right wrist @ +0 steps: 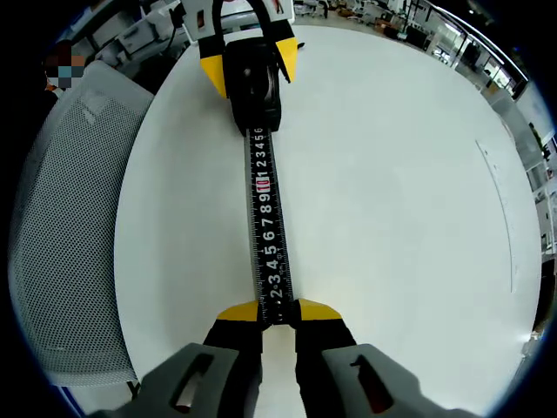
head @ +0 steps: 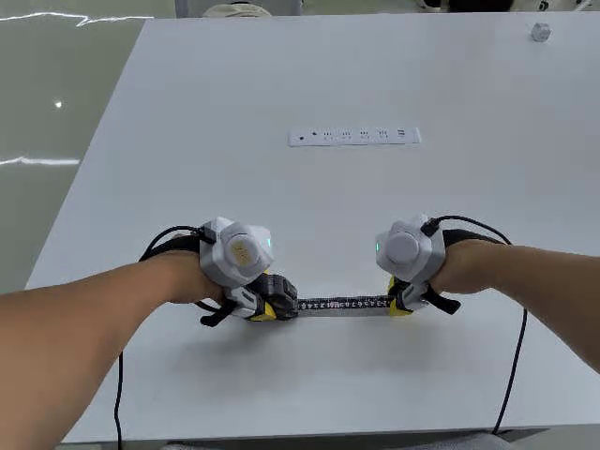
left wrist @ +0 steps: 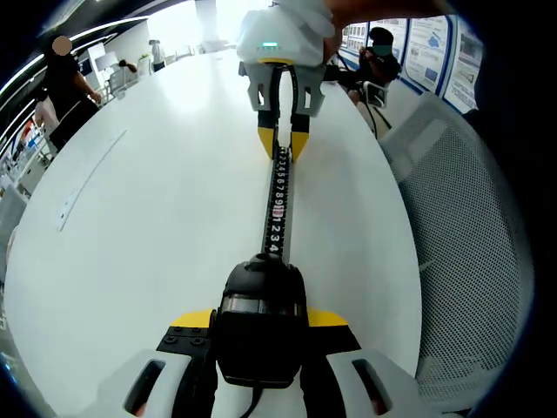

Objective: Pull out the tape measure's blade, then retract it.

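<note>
Both claws are clamped. Our left gripper (head: 267, 307) squeezes the tape measure's black case (head: 279, 296) between its yellow-tipped jaws, and our right gripper (head: 403, 302) pinches the free end of the blade (head: 342, 304).

We see the tape measure low in the centre of the head view, on the white table (head: 375, 206) near its front edge. The blade is drawn out straight between the two grippers.

In the head view the blade is a dark strip with markings too small to read. The right gripper view brings them close: white numerals on black running up the frame from the jaws, with one mark in red.

In the left gripper view we look down on the case's glossy top at the bottom centre, and a grey mesh chair (left wrist: 461, 218) stands at the right edge. A white power strip (head: 354, 137) lies above the middle of the head view.
</note>
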The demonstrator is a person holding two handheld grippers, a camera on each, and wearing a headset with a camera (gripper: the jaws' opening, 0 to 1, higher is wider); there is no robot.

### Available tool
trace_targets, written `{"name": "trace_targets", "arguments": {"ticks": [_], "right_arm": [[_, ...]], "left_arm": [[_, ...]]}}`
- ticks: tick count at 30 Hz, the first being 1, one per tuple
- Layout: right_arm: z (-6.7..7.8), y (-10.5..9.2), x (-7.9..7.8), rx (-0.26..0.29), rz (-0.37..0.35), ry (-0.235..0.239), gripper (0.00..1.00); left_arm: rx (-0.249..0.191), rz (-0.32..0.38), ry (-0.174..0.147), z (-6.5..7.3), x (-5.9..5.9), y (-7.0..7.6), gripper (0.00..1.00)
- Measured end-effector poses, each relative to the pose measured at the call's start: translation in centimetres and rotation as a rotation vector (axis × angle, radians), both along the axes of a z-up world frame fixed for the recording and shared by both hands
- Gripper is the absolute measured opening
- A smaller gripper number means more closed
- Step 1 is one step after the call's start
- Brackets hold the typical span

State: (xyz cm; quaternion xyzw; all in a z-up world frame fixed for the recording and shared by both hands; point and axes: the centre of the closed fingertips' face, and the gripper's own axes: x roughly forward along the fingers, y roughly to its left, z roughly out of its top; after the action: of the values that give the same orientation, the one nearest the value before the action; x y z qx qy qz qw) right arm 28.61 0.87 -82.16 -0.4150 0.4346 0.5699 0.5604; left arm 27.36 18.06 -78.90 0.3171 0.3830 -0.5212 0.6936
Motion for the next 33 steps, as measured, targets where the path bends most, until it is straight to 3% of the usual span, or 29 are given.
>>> {"name": "trace_targets", "arguments": {"ticks": [33], "right_arm": [[-0.1,-1.4,-0.1,-0.006,-0.015,0.004,0.13]], "left_arm": [[-0.003,0.008,0.001,-0.1,-0.1,0.0,0.33]]}}
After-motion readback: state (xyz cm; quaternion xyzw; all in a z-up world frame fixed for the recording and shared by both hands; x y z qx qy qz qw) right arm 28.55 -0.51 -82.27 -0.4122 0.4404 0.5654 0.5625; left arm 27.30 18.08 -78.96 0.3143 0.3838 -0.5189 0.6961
